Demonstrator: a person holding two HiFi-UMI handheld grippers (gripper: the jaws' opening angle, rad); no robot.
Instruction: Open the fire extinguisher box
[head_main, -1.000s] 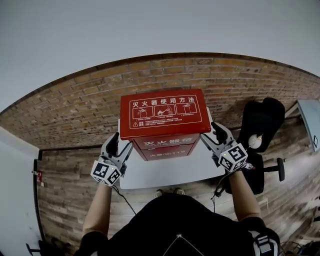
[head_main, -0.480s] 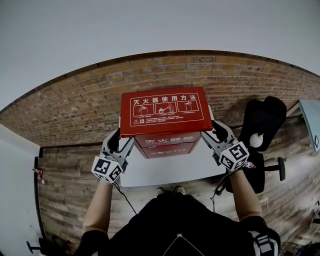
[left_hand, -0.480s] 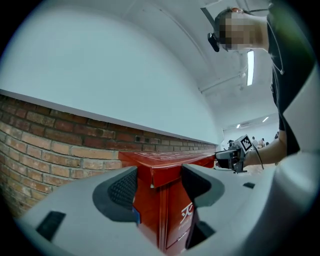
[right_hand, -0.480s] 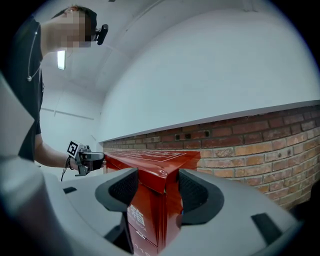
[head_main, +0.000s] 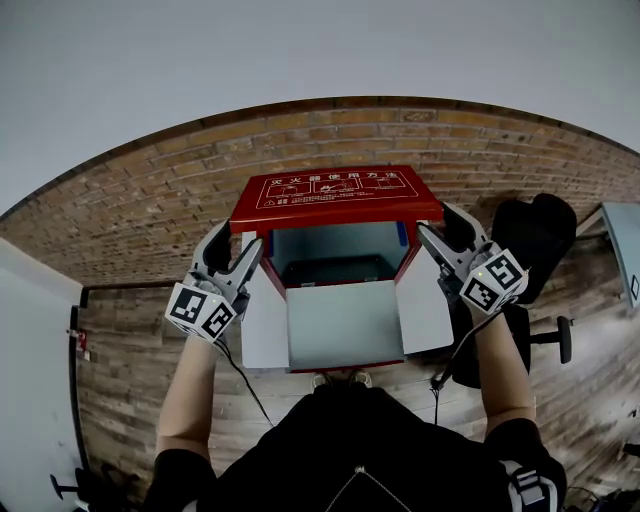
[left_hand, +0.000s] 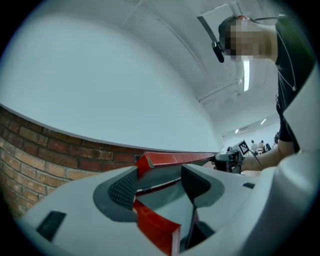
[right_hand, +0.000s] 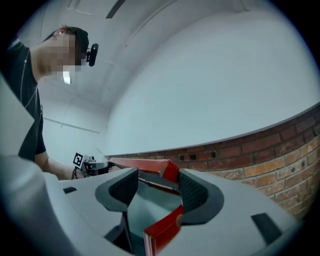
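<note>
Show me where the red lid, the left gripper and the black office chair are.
red lid (head_main: 335, 192): head view, middle of its top face.
left gripper (head_main: 238, 246): head view, midway between its fingertips.
black office chair (head_main: 533, 235): head view, its upper cushion.

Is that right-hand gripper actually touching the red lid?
Touching. In the right gripper view the lid sits between the open jaws of the right gripper, its corner against one pad.

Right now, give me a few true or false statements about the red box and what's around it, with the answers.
1. The lid of the red box is raised. True.
2. The box stands on the floor. False: it stands on a white table.
3. The right gripper is well clear of the lid. False: the lid's corner lies between its open jaws.
4. A black chair stands to the right of the table. True.
</note>
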